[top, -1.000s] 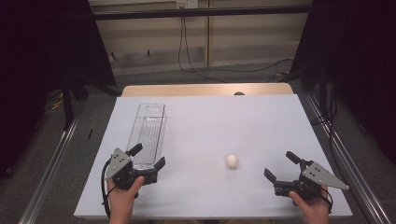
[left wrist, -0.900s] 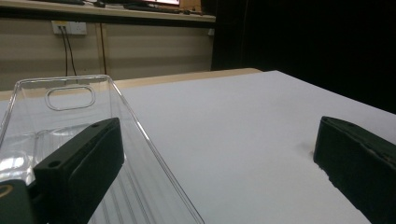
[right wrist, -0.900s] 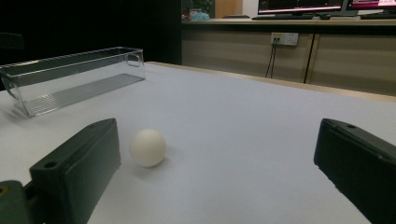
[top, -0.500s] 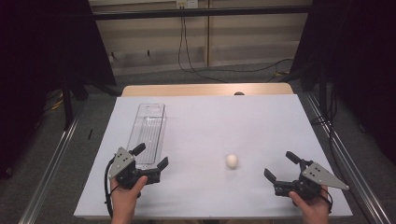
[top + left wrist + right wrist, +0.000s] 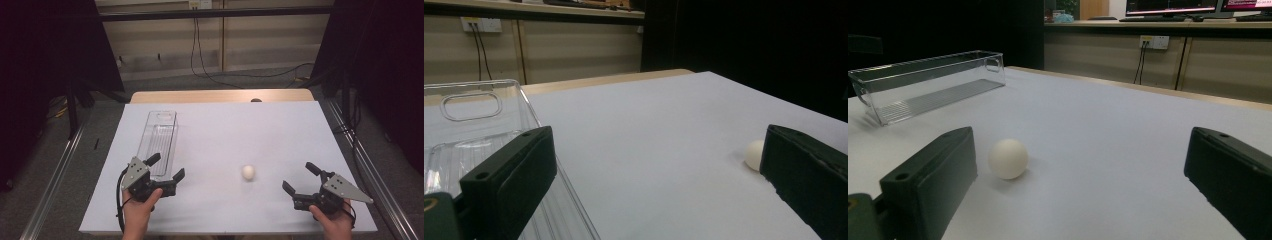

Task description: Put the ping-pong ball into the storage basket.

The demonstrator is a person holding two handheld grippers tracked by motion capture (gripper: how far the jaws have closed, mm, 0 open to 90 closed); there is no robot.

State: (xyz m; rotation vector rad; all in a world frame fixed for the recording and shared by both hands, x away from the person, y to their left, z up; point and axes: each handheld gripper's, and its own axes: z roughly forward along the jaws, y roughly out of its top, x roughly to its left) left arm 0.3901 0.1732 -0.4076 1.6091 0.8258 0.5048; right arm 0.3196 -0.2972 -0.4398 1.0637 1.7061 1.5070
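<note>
A small white ball [image 5: 248, 172] lies on the white table [image 5: 240, 130], right of centre near the front. A long clear plastic bin [image 5: 159, 140] stands empty at the left, running front to back. My left gripper [image 5: 166, 168] is open at the bin's near end, one jaw over its corner. My right gripper [image 5: 301, 178] rests open at the front right, a short way right of the ball. The ball [image 5: 1008, 158] sits just beyond the left jaw in the right gripper view, with the bin [image 5: 928, 82] farther off. In the left gripper view the ball [image 5: 755, 155] peeks from behind the right jaw, and the bin [image 5: 479, 125] is at left.
The white table ends at a wooden strip [image 5: 220, 96] at the back. Metal rails [image 5: 60, 165] run along both sides, with cables [image 5: 210, 65] on the floor beyond. Dark curtains flank the space.
My left gripper has drifted slightly right along the bin's near end. The right gripper and the ball have stayed put.
</note>
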